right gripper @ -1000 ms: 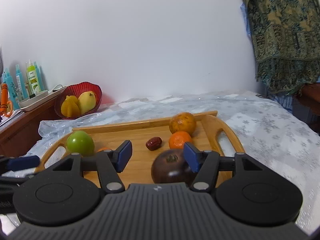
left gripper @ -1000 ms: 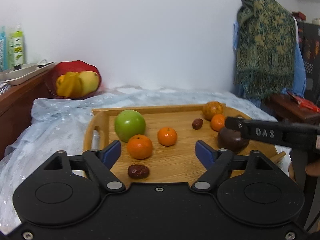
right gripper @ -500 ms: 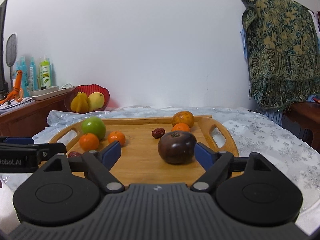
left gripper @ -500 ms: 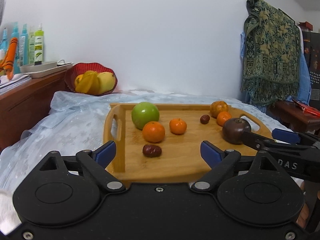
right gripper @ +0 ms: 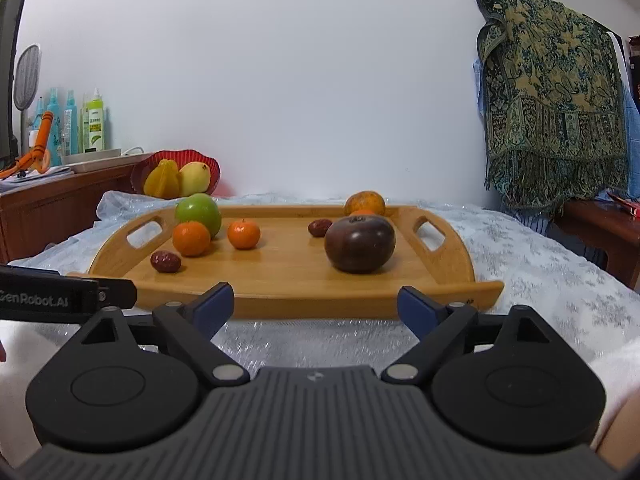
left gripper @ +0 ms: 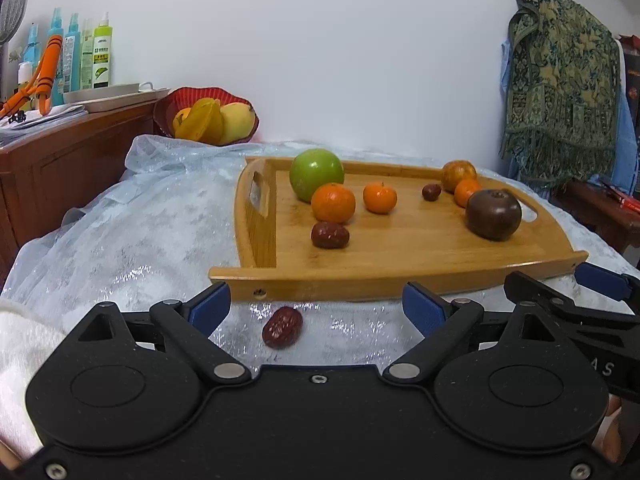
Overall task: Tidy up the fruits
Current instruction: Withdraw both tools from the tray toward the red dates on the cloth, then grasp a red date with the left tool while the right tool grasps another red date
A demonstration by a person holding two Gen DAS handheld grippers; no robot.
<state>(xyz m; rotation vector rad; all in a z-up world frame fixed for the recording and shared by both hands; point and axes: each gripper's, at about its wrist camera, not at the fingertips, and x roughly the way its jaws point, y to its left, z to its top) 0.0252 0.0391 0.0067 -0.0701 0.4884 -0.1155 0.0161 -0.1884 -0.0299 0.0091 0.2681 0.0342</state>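
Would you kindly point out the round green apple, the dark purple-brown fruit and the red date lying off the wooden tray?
Round green apple (left gripper: 317, 174), left wrist view, front face.
Dark purple-brown fruit (right gripper: 359, 244), right wrist view, front face.
Red date off the tray (left gripper: 282, 327), left wrist view, middle of its wrinkled skin.

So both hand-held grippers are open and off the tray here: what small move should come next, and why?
Probably lower the left hand-held gripper onto the red date on the tablecloth. It is the one fruit outside the wooden tray, lying just before the tray's near edge between the open jaws. The right hand-held gripper has nothing between its jaws.
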